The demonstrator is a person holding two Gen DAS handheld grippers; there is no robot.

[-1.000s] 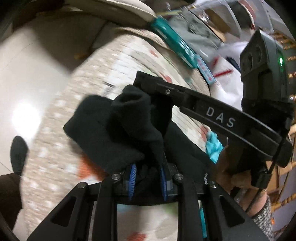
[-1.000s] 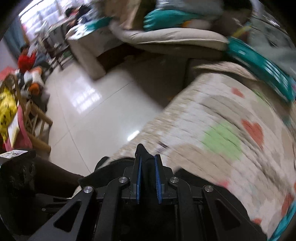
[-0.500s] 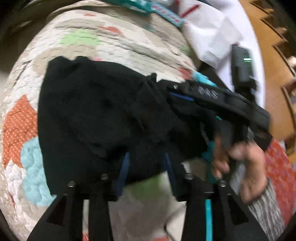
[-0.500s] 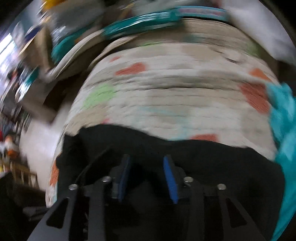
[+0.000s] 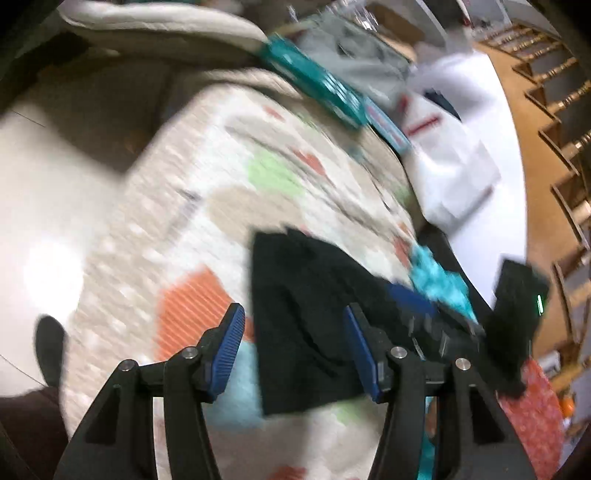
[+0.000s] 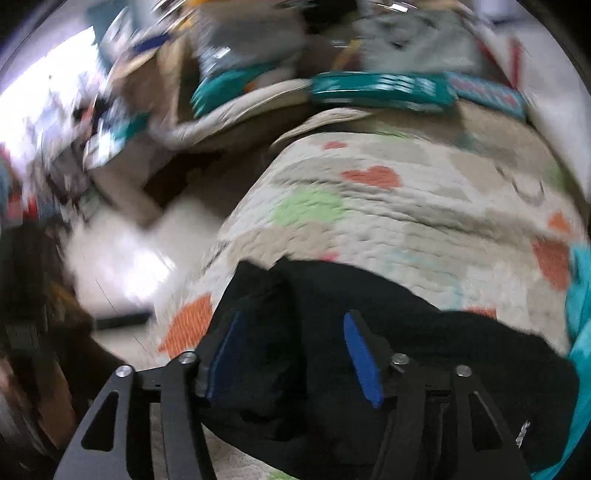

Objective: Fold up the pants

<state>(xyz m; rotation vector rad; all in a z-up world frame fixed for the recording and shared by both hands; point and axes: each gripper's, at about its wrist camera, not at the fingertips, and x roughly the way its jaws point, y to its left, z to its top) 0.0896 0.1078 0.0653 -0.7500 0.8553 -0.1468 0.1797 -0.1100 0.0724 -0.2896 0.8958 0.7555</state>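
The black pants [image 5: 306, 314] lie in a folded heap on the patchwork quilt [image 5: 207, 229]. My left gripper [image 5: 295, 347] hovers over their near left edge. Its jaws are opening, and the blue pads [image 5: 231, 347] stand apart from the cloth without pressing it. In the right wrist view the pants [image 6: 424, 325] spread under my right gripper [image 6: 293, 354]. Its jaws are opening too, with the fabric lying loose below and between the pads [image 6: 362, 358]. In the left wrist view the right gripper [image 5: 424, 314] shows blurred over the far right side of the pants.
Teal boxes [image 5: 314, 85] line the quilt's far edge, with a beige cushion [image 5: 159, 26] behind them. A turquoise cloth [image 5: 439, 280] lies right of the pants, beside white sheets [image 5: 454, 166]. Pale floor [image 5: 44, 206] drops off on the left, where a dark shoe [image 5: 48, 332] shows. Wooden chairs [image 5: 561, 122] stand far right.
Both grippers have let go of the black fabric and their jaws have spread. The pants now lie on the quilt. The left gripper has pulled back towards their left edge.
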